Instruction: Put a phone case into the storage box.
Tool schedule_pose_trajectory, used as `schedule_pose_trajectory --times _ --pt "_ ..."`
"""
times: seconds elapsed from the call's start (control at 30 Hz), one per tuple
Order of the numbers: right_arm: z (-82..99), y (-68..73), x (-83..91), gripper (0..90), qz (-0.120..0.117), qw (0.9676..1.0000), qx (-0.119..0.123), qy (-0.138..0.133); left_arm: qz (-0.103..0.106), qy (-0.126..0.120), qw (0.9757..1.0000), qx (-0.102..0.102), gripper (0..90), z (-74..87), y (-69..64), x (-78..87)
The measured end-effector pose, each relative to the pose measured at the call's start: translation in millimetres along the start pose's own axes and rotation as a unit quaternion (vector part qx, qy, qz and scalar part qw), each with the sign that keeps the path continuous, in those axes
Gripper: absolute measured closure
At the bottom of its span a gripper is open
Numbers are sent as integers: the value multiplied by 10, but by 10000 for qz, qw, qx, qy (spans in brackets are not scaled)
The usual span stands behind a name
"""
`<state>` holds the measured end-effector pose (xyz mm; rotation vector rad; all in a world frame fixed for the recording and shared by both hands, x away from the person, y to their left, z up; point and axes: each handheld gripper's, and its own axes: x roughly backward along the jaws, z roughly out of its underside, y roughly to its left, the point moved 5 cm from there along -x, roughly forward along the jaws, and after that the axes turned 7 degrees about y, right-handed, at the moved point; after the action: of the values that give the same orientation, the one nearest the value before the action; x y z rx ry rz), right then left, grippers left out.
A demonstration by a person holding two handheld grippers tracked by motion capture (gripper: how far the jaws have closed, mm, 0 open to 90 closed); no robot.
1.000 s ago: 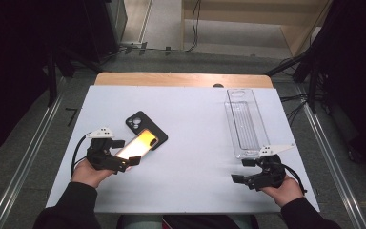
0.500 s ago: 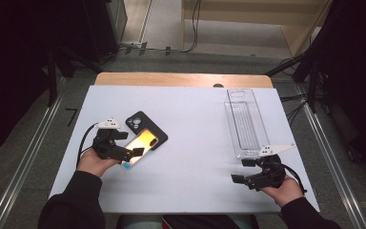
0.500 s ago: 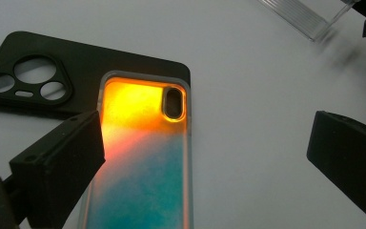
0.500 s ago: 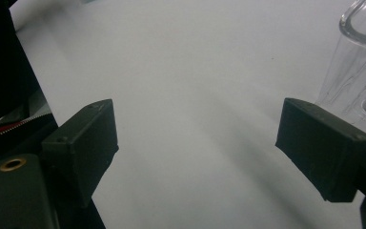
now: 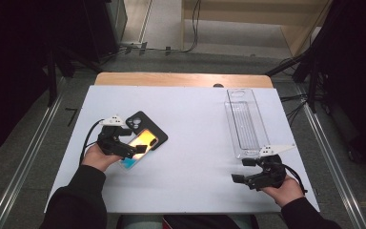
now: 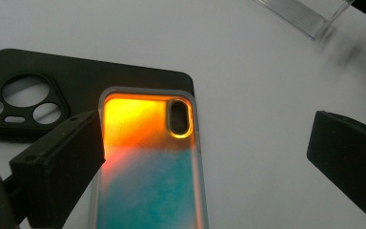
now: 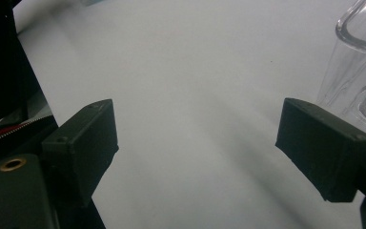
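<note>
White-topped table [image 5: 195, 191] on a wooden board [image 5: 181, 79], grey floor [image 5: 24, 157], metal rails [image 5: 331, 157], cables [image 5: 193, 33], dark surroundings

Bright lit table [image 5: 195, 109], dark surroundings; gripper views soft, fingers blurred.

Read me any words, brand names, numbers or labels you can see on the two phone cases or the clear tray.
None can be read.
Orange-and-teal phone case: plain colour, no lettering.
Black phone case: camera cutouts, no brand visible.
Clear tray: moulded ribs, no label.
</note>
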<state>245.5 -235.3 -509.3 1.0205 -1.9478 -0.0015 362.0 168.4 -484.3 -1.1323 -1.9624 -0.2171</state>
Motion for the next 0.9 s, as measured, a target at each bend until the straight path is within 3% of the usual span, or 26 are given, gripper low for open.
schedule_pose_trajectory --times 0.43,0.9 --pt "0 2 3 122 3 10000 6 11 -237 -49 9997 42 0 81 61 -85" --pt "3 2 7 122 16 10000 16 21 -375 315 9988 25 0 161 122 -203"
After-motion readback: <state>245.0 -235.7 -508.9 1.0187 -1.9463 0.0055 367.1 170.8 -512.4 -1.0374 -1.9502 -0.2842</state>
